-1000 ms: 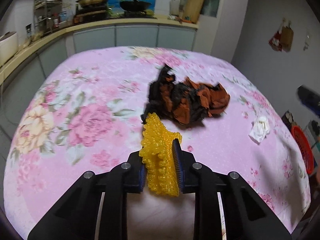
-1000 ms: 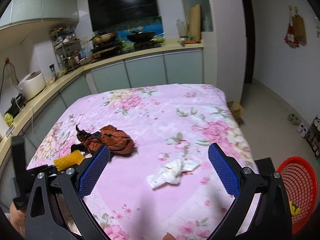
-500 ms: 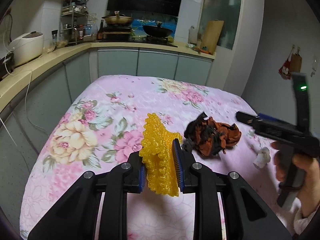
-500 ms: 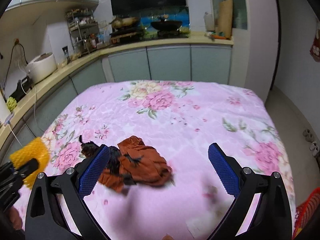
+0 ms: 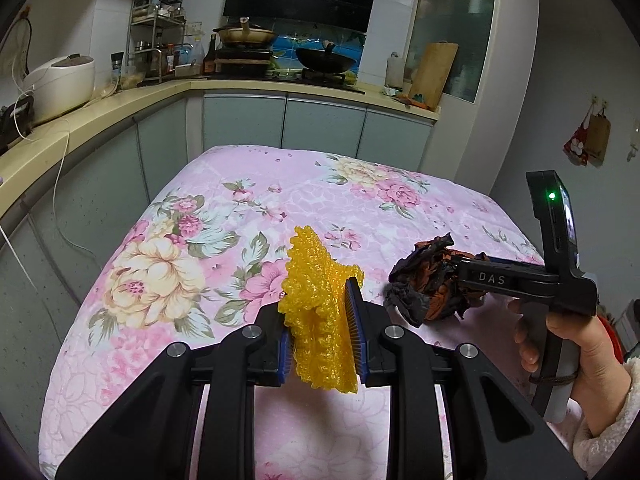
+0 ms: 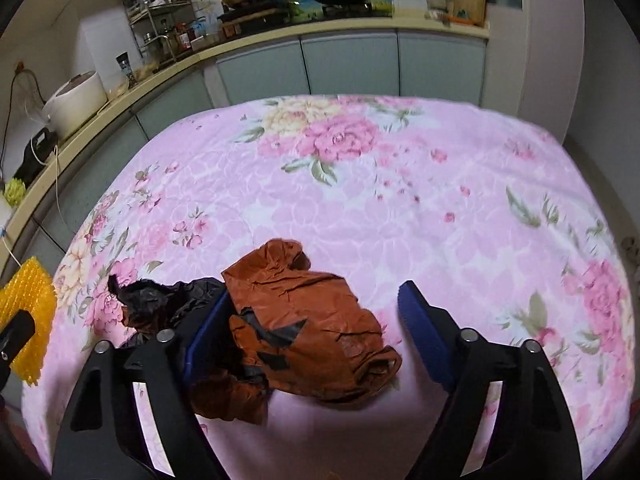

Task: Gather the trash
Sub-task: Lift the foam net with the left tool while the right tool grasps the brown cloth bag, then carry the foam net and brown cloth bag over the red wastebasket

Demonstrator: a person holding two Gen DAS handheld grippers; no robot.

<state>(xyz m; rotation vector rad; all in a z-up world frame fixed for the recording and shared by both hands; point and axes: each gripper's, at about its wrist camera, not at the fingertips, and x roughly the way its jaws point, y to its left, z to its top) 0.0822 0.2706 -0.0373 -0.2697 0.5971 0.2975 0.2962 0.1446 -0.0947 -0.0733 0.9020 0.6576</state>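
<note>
While the left hand-held gripper (image 5: 320,332) is clenched on a piece of yellow bubble wrap (image 5: 320,312), held upright above the near edge of the bed (image 5: 240,216), the right hand-held gripper (image 6: 312,332) is spread wide, its blue pads either side of the crumpled orange-and-black wrapper (image 6: 304,332)

Obs: wrapper lies on the pink floral bedspread (image 6: 400,184), near its front edge. In the right wrist view the orange bulk sits between the jaws, nearer the left pad and overlapping it; the black tail trails off to the left, outside the jaw gap. Long axis of the crumple runs roughly left–right, i.e. across the gap rather than along the fingers

Obs: in the left wrist view the right hand-held gripper reaches in from the right, its tip at the wrapper; wrapper lies ahead and right of the left tool

Judgement: right hand is nearer and free, left is occupied. Step in hand appears to be closing on the wrapper. Pads look level with the crumple, but contact with the bedspread cannot be confirmed

Risk: thin crinkled film may compress unevenly; black tail could hang loose or slip out on lifting. Pinching bedspread fabric also possible if the pads sit too low
</note>
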